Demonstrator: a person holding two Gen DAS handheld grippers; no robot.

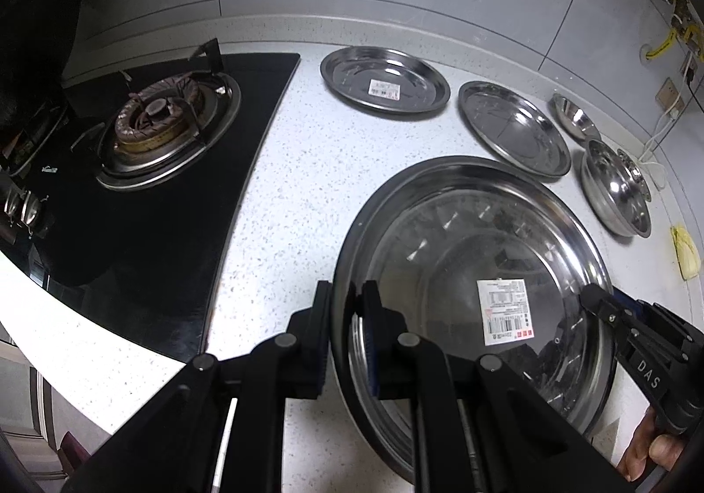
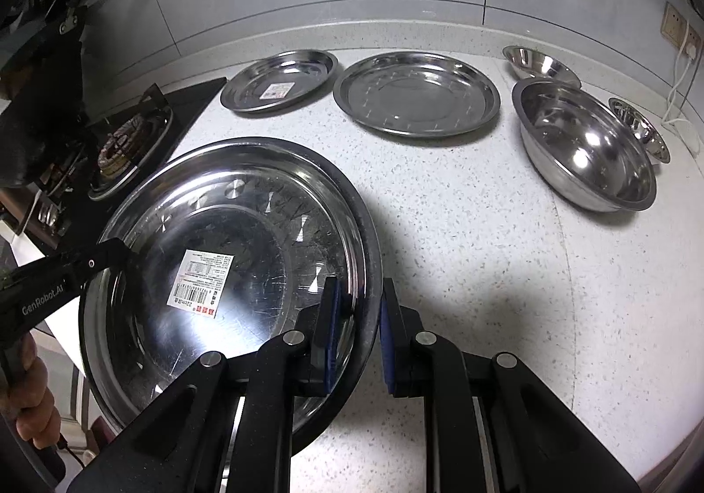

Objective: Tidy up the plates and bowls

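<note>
Presently both grippers [image 1: 347, 317] [image 2: 358, 317] clamp one plate's [image 2: 229, 202] rim aloft; two plates [image 2: 416, 94], three bowls [image 2: 585, 145] remain unstacked.

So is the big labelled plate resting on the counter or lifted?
Lifted: the labelled plate casts a shadow apart from it on the counter, gripped at opposite rims by left gripper and right gripper.

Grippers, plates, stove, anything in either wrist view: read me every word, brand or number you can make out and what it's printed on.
"DAS": right gripper body.
"GenRobot.AI": left gripper arm.
Held plate white sticker: barcode, small print unreadable.
Far plate sticker: too blurred.
Stove logo: too small.
</note>
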